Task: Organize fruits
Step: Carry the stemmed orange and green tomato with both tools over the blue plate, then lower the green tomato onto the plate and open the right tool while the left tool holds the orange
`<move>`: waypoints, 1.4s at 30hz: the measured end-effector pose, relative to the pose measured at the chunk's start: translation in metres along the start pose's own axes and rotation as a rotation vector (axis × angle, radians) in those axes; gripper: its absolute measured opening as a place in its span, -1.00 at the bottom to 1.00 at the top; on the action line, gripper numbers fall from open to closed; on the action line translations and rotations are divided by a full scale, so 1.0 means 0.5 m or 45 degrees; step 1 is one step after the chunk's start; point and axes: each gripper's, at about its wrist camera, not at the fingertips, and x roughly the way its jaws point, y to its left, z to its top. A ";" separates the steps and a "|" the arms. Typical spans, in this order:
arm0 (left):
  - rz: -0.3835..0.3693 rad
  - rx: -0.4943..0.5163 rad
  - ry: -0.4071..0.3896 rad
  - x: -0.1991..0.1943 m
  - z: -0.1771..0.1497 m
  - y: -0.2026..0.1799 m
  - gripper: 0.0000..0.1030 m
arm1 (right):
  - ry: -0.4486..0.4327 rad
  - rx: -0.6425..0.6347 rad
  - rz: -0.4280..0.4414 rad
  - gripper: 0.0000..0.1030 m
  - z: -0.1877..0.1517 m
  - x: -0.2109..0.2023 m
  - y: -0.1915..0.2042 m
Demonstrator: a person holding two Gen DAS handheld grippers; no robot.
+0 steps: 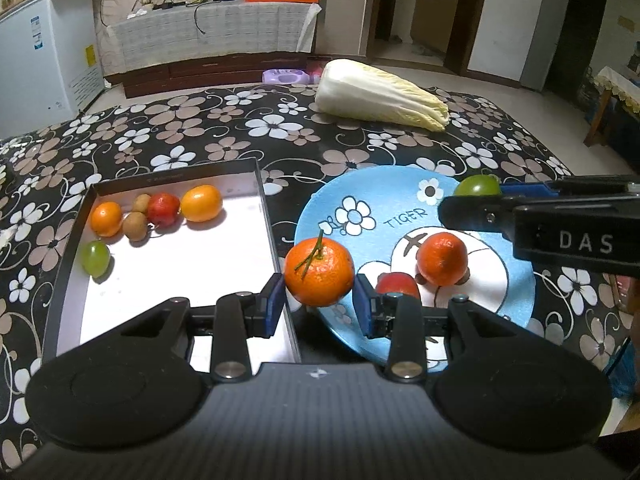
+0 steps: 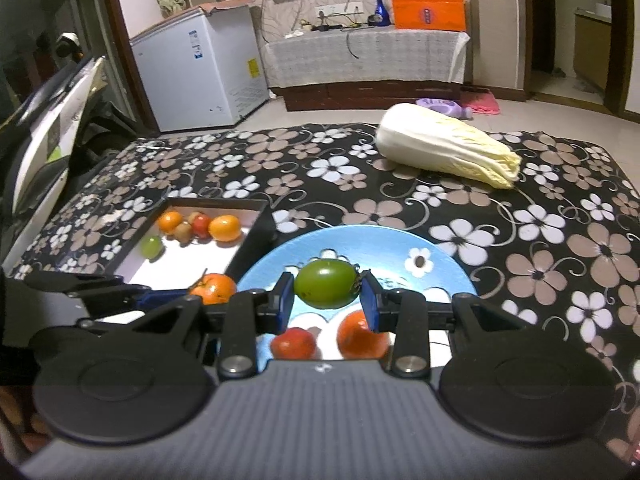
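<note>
Blue pads of the left gripper (image 1: 319, 304) were clamped on a stemmed mandarin (image 1: 319, 271), held above the gap between the box's right wall and the plate's left rim. The right gripper (image 2: 327, 303) gripped a green tomato (image 2: 325, 283) between its pads, raised over the plate.

Container one, a dark-walled box (image 1: 269, 216) with a white floor, lay ahead and left of the left gripper. Along its far end sat a small mandarin (image 1: 106, 219), two brown longan-like fruits (image 1: 135, 225), a red fruit (image 1: 163, 209) and a yellow-orange fruit (image 1: 201, 203); the group was clustered, neighbours touching or nearly so. A green grape (image 1: 95, 258) lay apart, nearer the gripper, by the left wall.

Container two, a blue cartoon plate (image 1: 328, 200) lettered "TIGER", lay just right of the box. It held an orange mandarin (image 1: 441, 258) and a red fruit (image 1: 397, 285) partly hidden behind the left gripper's right finger.

Beyond both containers, a napa cabbage (image 1: 380, 96) lay on its side on the floral tablecloth (image 1: 224, 128), well apart from them.
</note>
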 end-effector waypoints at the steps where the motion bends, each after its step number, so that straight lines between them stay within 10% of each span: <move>1: -0.001 0.003 -0.002 0.000 0.000 -0.001 -0.17 | 0.004 0.002 -0.007 -0.26 -0.002 0.000 -0.004; 42: -0.045 0.010 -0.021 0.078 0.026 -0.048 -0.17 | 0.134 -0.043 -0.082 -0.25 -0.033 0.011 -0.040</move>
